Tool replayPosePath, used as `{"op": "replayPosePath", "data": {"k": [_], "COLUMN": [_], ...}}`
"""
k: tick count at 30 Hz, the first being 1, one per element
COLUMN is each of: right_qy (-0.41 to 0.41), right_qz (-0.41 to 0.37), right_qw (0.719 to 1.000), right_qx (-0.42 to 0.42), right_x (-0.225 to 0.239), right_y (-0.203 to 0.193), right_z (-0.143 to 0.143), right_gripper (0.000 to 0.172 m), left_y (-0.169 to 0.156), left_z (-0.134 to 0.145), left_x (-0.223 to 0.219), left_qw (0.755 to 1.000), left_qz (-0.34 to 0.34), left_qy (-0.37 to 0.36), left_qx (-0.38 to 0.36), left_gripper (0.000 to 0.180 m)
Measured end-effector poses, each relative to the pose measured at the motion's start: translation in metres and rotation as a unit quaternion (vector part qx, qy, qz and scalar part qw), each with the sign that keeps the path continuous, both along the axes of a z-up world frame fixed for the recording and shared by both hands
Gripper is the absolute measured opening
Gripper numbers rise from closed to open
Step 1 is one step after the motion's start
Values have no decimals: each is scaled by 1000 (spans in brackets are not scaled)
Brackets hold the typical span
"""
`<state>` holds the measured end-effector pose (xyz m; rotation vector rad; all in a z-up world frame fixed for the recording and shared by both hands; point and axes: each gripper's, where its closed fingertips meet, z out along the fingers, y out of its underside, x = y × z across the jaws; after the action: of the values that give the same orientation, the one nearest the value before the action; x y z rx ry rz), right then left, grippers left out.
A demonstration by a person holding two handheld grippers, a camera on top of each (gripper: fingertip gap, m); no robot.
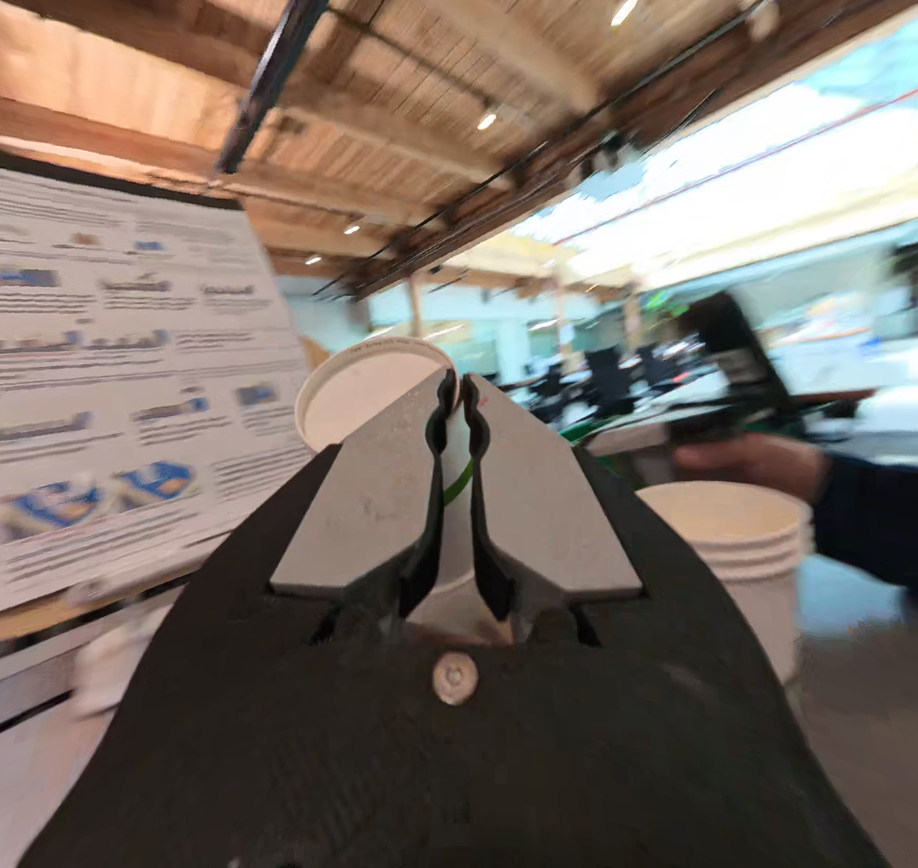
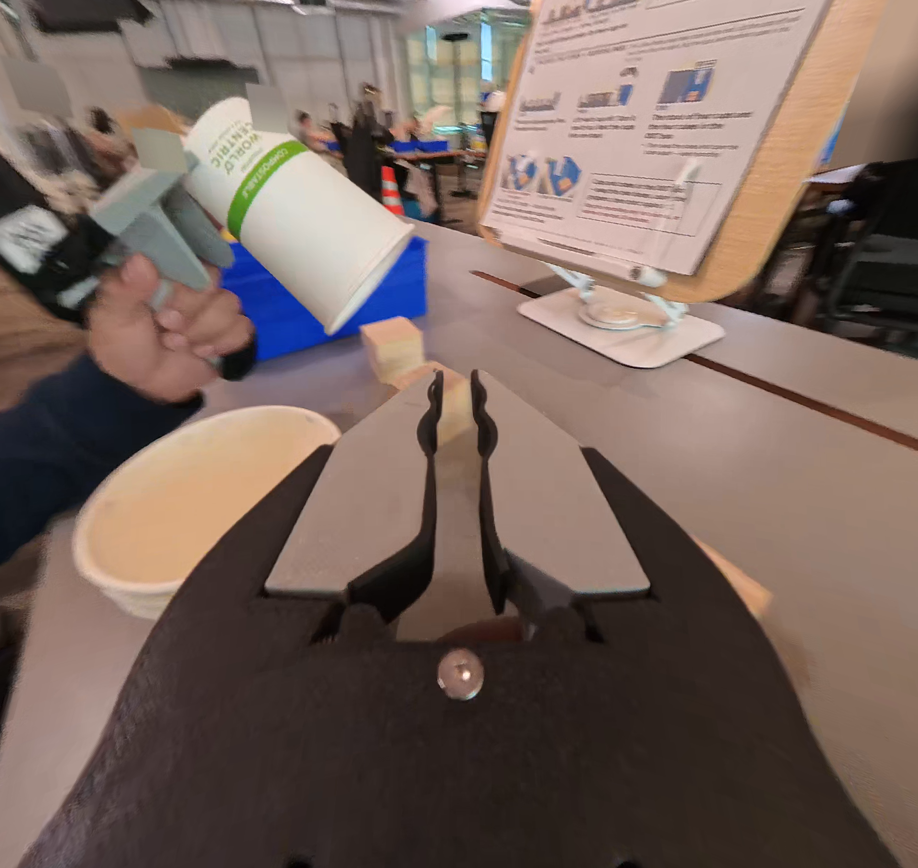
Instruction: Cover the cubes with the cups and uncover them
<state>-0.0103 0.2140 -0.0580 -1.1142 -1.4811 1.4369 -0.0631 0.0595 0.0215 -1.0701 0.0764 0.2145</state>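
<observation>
Where the task turns on cups and cubes, we list first the white paper cup with a green band, lifted clear of the table and tilted mouth-down toward the wooden cube below it. The left gripper has its jaws clenched on the cup's thin wall near the base rim; we judge the cup light, easily crushed, best taken by rim or wall with modest pressure. A second cube lies just beside the first, seen between the fingers of the right gripper, whose jaws stand narrowly apart with nothing in their grasp; we judge the cubes stiff and light. A stack of upright cups stands near the table's near edge. Further items: a blue box behind the cubes, a poster stand toward the far edge, the grey table. The two cubes' closeness may hinder covering one alone.
</observation>
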Motion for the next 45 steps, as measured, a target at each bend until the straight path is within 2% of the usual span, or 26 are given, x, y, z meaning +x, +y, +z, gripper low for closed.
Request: {"op": "replayPosePath", "data": {"k": [2,4,8,11,18,21,22,26,28,30,32,35,38,41,45], "right_qy": [4,18,59,65,49,41,44,92,132,170,220,280,297,273,238], "right_qz": [61,124,256,309,344,347,345,350,309,266,228,206,205,204,226], "right_qw": [997,989,948,921,917,920,923,925,936,941,938,928,931,936,937], "right_qx": [-44,-79,-177,-229,-197,-176,-164,-118,-108,-120,-141,-136,-46,92,118], "right_x": [6,16,46,57,64,63,62,73,70,68,72,88,103,113,121], "right_y": [-16,-32,-56,-61,-81,-91,-92,-91,-79,-62,-43,-29,-34,-42,-39], "right_z": [7,17,48,59,52,47,45,55,64,77,92,107,107,87,73], "right_gripper": [10,11,12,12,16,14,6,0,0,0,0,0,0,0,0], "left_y": [-7,-8,-4,-4,-10,-5,-5,1,4,8,13,26,36,41,45], "left_z": [10,13,12,12,17,13,13,8,5,4,1,-13,-27,-35,-40], "left_x": [32,50,66,70,80,87,88,78,70,61,50,31,17,13,13], "left_qw": [992,984,978,974,967,966,965,967,972,977,979,983,986,984,983], "left_qz": [-115,-167,-201,-218,-240,-247,-251,-244,-221,-195,-179,-134,-91,-83,-81], "left_qy": [-19,-20,-14,-20,-15,-9,-14,-43,-55,-69,-92,-123,-136,-144,-145], "left_qx": [48,58,57,63,87,73,76,52,50,48,37,-4,-43,-63,-78], "left_gripper": [2,2,2,2,1,2,2,6,6,16,22,21,21,20,20]}}
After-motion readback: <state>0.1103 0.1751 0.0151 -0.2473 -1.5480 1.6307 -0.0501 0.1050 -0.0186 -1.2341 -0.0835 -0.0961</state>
